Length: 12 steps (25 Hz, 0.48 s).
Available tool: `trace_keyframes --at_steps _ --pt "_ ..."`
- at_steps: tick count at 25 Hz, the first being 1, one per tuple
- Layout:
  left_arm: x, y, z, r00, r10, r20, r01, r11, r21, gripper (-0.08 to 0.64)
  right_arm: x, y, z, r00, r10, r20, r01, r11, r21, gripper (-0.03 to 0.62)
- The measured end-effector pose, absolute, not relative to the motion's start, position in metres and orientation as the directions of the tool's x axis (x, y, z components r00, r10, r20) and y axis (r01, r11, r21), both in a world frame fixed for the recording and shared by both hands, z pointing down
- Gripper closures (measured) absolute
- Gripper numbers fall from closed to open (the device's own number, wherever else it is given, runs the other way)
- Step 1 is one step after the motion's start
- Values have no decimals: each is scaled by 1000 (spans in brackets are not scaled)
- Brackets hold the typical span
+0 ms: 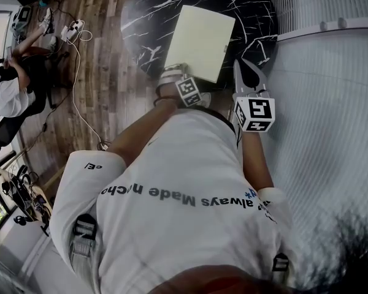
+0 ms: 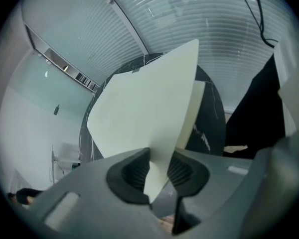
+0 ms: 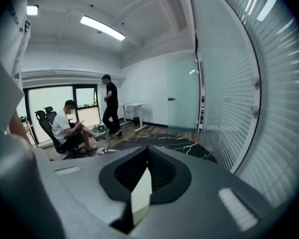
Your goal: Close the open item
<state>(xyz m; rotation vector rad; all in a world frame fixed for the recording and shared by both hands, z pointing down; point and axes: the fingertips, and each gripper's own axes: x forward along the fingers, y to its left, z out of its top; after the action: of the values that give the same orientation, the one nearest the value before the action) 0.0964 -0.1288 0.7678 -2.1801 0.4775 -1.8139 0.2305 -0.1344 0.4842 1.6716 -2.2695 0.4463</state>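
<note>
Both left jaws: the left gripper has its ribbed pads clamped on the lower edge of the cover, which rises from them as a tilted sheet.
Right jaws: the right gripper has its tips pressed together, with nothing gripped that I can make out. A pale sliver shows low in the gap behind them; I cannot tell what it is.
Book: the pale yellow-green book lies on the black marble table, toward the side nearest the person. An inner leaf shows behind the lifted cover, so I judge the book still open.
Right gripper's place: near the book's near right corner and apart from it in the head view.
Step in hand: most likely swinging the cover over and down onto the leaves.
Doing it well: hold the pinch close to the edge and follow the arc round the spine rather than pushing straight down. That way the cover neither creases nor drags the book across the table.
Release: let go only once the cover lies flat. The closed right tips could then steady the book or press the cover down.
Risk: a thin cover may bend or slip from the pads.
</note>
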Motion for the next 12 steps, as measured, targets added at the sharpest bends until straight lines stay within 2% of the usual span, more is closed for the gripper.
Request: trace_keyframes --at_steps 7,12 --pt "98 -129 772 115 -390 913 -7 -920 -392 485 233 -213 665 -259 -655 710 -945 324 -46 592" --pt "100 -133 776 87 -376 922 36 -924 -380 485 232 -218 736 -200 -521 830 -934 356 -2 592"
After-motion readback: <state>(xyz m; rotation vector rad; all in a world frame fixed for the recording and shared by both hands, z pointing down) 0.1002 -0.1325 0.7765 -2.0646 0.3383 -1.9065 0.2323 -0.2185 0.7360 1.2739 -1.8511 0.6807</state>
